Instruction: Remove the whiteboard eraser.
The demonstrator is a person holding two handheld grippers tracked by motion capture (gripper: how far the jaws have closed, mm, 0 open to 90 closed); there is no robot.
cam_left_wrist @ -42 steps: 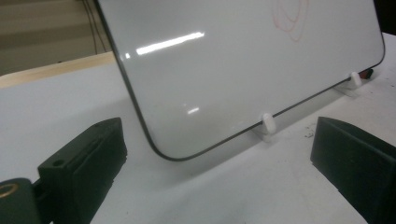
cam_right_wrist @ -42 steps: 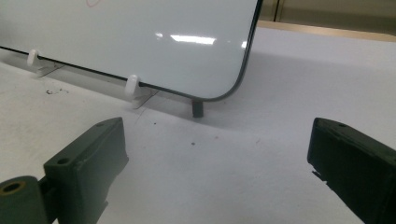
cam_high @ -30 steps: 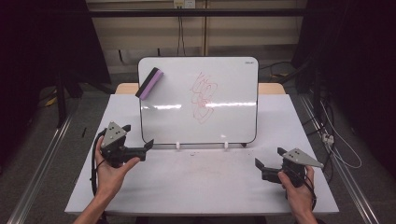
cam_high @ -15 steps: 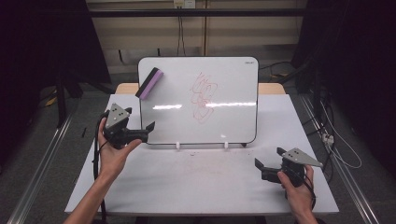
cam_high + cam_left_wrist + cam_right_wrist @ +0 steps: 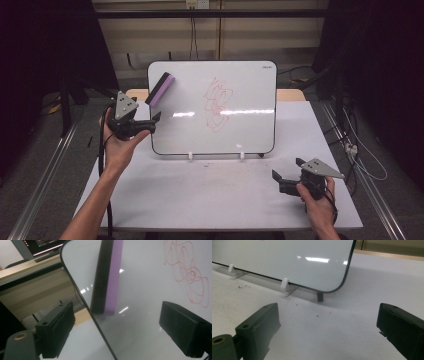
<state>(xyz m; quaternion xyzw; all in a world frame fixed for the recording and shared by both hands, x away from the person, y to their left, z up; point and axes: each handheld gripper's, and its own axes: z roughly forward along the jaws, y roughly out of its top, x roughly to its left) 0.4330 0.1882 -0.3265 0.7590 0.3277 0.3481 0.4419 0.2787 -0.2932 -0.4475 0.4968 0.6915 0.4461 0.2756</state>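
Note:
A white board (image 5: 240,130) stands tilted on the table, with a red scribble (image 5: 217,102) at its middle. A black-and-purple eraser (image 5: 161,89) clings to its upper left corner. My left gripper (image 5: 155,122) hovers at the board's left edge, just below the eraser. In the left gripper view the eraser (image 5: 107,277) rises ahead of the gripper (image 5: 116,312), whose jaws have just been closing slightly, pressing on nothing; the board's edge runs between them. My right gripper (image 5: 286,168) rests open low at the front right, aimed at the board's lower corner (image 5: 274,257).
The white table (image 5: 200,200) has faint marks in front of the board. White clip feet (image 5: 191,156) hold the board's bottom edge. Metal rails run along both table sides, and cables (image 5: 360,155) lie at the right. A monitor (image 5: 45,245) stands behind the board.
My left gripper has risen and moved forward, from beside the board's lower left to its left edge under the eraser. The right gripper has stayed put.

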